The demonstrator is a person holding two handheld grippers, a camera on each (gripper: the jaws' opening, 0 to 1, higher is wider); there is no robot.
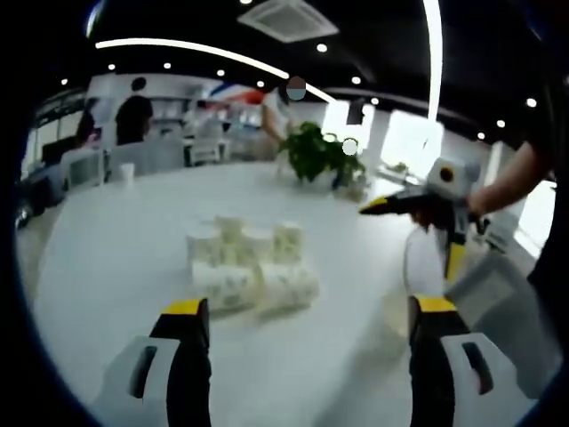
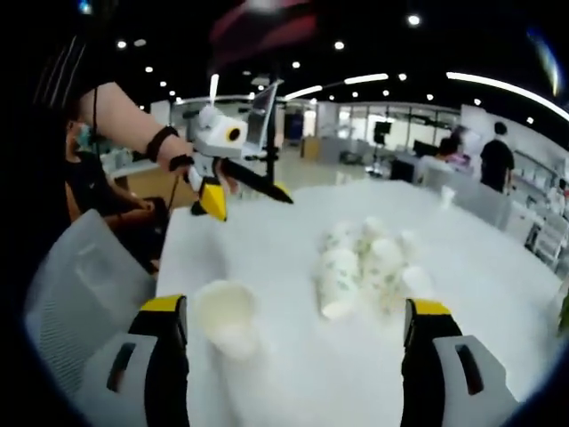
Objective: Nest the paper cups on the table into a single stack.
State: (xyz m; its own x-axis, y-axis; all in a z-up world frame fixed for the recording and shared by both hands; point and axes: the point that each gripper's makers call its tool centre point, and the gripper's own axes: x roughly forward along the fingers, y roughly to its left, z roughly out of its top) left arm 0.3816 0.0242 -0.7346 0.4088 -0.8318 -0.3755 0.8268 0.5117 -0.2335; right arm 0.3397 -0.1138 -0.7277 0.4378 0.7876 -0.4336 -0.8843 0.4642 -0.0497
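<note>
Both hand-held grippers, left (image 1: 307, 320) and right (image 2: 293, 320), gape empty; paper cups (image 1: 249, 262) appear light, crushable: grip gently mid-wall.

I am working in a large open-plan office. Past the far edge of the white table (image 1: 107, 258) I see desks with monitors (image 2: 427, 149), people standing about, a ceiling air vent (image 1: 286, 18) with strip lights, and a potted plant (image 1: 318, 153).
</note>
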